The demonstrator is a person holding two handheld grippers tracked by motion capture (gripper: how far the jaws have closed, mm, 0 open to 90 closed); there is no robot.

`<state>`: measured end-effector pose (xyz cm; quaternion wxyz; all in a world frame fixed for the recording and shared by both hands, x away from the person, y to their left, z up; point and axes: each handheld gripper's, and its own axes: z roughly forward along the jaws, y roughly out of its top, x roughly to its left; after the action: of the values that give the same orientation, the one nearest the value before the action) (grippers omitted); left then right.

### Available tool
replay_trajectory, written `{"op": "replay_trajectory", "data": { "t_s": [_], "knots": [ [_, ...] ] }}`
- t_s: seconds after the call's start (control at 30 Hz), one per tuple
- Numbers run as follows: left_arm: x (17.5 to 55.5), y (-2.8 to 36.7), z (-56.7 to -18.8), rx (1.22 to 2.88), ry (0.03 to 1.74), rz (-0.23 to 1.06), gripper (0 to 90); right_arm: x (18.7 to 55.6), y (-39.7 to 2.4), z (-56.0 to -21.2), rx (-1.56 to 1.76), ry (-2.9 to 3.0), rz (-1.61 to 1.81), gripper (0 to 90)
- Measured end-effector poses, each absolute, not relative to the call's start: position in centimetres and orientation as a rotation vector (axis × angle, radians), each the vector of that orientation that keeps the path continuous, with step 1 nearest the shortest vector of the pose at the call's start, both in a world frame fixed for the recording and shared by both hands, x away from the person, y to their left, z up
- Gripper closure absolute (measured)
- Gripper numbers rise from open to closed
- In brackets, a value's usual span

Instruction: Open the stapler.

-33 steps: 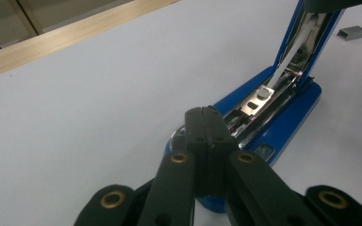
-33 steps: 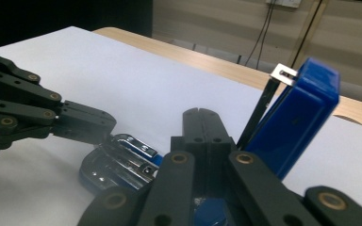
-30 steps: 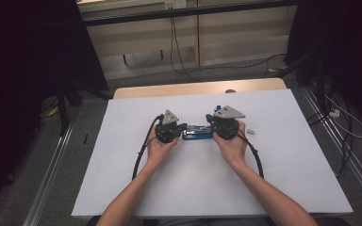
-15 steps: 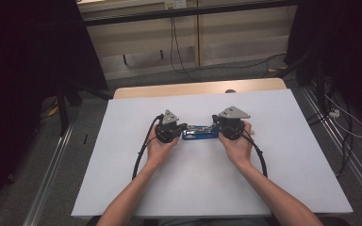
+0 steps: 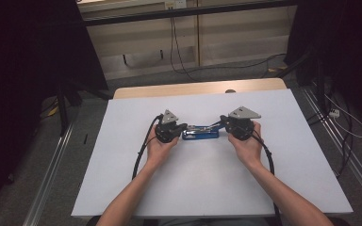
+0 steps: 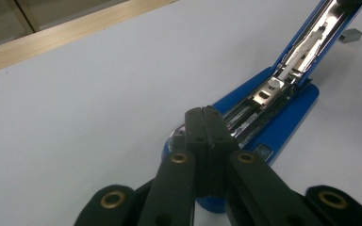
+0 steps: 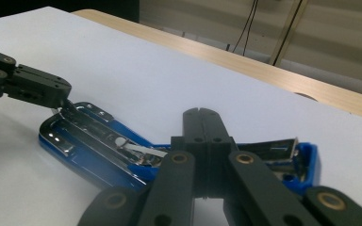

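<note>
A blue stapler (image 5: pixel 200 133) lies on the white table between my two hands, swung open with its metal staple channel (image 6: pixel 264 96) bare. My left gripper (image 5: pixel 183 127) is shut with nothing between its jaws. Its tip (image 6: pixel 206 115) rests on the front end of the stapler's base (image 6: pixel 283 127). The stapler's top arm (image 6: pixel 318 28) rises away toward the upper right in the left gripper view. My right gripper (image 5: pixel 222 124) is also shut and empty, its tip (image 7: pixel 201 117) over the stapler's hinge end (image 7: pixel 301 157). The left gripper's fingers (image 7: pixel 47 89) touch the far end of the stapler.
A small strip of staples (image 6: pixel 350 35) lies on the white table sheet (image 5: pixel 283 188) beyond the stapler. The wooden table edge (image 5: pixel 193 89) runs along the far side. Black cables (image 5: pixel 141 150) trail from both grippers toward me. Dark stands and floor cables surround the table.
My right gripper has moved to the right, and the stapler's top has swung further out with it. The left gripper has stayed on the stapler's end.
</note>
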<state>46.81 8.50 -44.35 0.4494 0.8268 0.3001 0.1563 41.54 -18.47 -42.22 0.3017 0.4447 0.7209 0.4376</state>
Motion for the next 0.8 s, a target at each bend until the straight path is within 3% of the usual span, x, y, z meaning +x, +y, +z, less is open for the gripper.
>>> {"op": "replay_trajectory", "data": {
  "t_s": [0.8],
  "knots": [
    [46.7,8.5,-44.4,2.036,0.764,0.376,90.0,41.5,-20.8,-42.9,1.206,1.914,1.22,90.0]
  ]
}}
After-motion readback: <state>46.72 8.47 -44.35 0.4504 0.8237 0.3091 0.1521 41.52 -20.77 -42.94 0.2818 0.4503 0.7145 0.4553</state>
